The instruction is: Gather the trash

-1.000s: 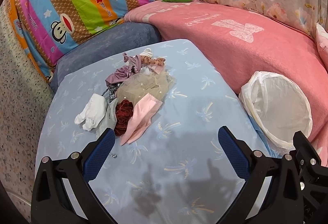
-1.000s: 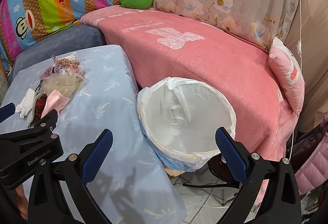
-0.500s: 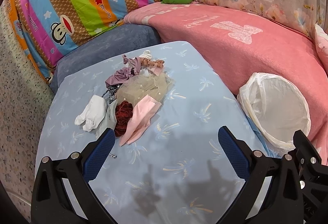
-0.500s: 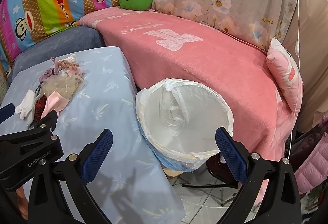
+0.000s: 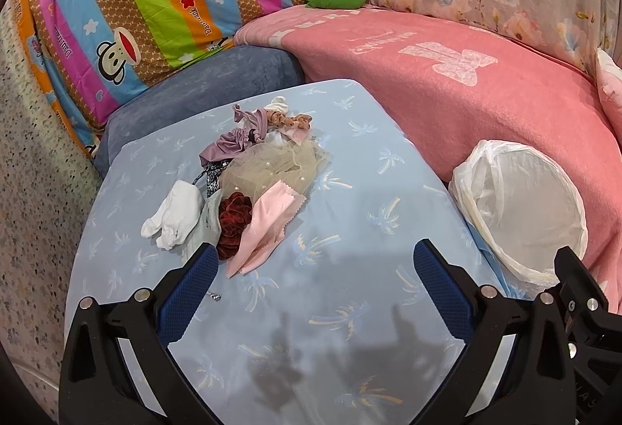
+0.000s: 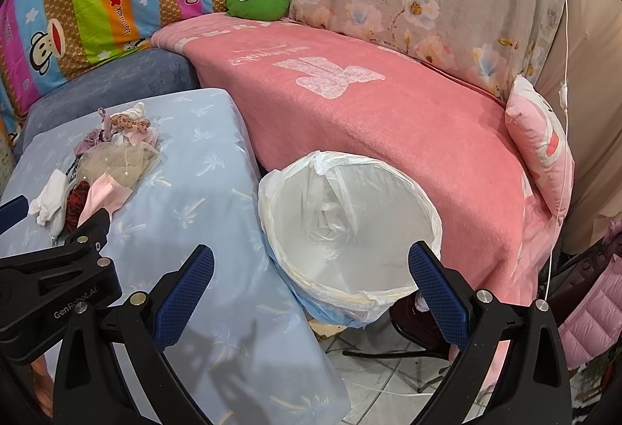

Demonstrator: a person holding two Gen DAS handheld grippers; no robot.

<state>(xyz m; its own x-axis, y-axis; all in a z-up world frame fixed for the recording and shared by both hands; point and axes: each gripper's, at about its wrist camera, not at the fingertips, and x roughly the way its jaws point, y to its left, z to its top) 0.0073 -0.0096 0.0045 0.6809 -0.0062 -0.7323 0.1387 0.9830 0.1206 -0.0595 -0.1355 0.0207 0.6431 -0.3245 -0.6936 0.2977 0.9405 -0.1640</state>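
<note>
Fingers: left gripper (image 5: 315,269) and right gripper (image 6: 311,271) both released, empty. Change: barely any, slight drift only; collecting not begun. Trash pile (image 5: 248,184) on counter (image 5: 350,308), 11 o'clock of left gripper. Bin (image 6: 350,226) at right gripper's 12 o'clock, empty.

A table draped in a light blue palm-print cloth (image 5: 350,199) is carrying a small heap of scraps gathered toward its far left corner. A white glove (image 5: 175,215) is lying nearest the left edge, touching a dark red velvet scrunchie (image 5: 233,219), and a folded pink fabric swatch (image 5: 264,226) is resting against that scrunchie on its right. Behind them a wad of beige beaded tulle (image 5: 272,168) is sitting, with a mauve ribbon (image 5: 233,145) and a spotted tan scrunchie (image 5: 287,119) lying beyond it toward the far edge. A tiny metal bit (image 5: 214,296) is lying alone nearer the front edge
</note>
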